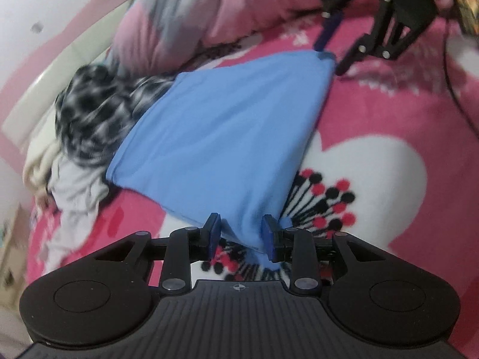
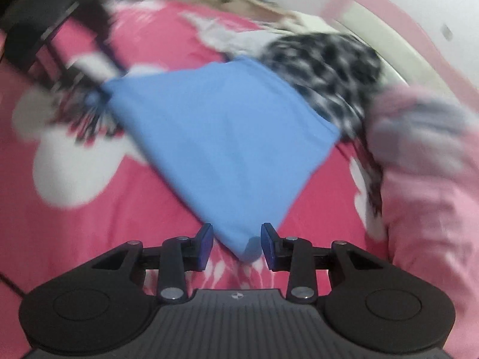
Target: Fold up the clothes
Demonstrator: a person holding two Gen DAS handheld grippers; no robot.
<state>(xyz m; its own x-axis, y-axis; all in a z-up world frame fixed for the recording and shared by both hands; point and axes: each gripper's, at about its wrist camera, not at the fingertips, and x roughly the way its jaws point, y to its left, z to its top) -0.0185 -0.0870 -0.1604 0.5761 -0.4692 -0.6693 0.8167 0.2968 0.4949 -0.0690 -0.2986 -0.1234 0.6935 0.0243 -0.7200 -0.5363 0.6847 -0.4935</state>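
Left and right wrist views, folding of a blue garment (image 1: 221, 137) on a bed. The garment lies flat as a folded panel on the pink bedspread (image 1: 389, 113), its far edge touching a heap of unfolded clothes, among them a black-and-white patterned garment (image 1: 98, 110) at 9 o'clock of the panel in the left view. The left gripper (image 1: 241, 236) stands with its jaws partly spread astride the panel's near corner at 6 o'clock; the blue pads (image 1: 268, 233) flank the cloth, and no pinch is evident. The right gripper (image 2: 236, 243) is likewise parted about the opposite corner, with a clear gap on its left side, and appears in the left view at 1 o'clock (image 1: 330, 49). This pairing at diagonal corners suggests a fold just laid down and let go, the corners placed so that the edges meet squarely. The bedspread carries a white heart and a black-and-red dotted burst; it is soft, so cloth may drag rather than slide. A pink-and-grey quilt (image 2: 428, 161) is bunched at 3 o'clock in the right view. A pale wall with pink trim lies beyond; motion blur obscures finer detail.
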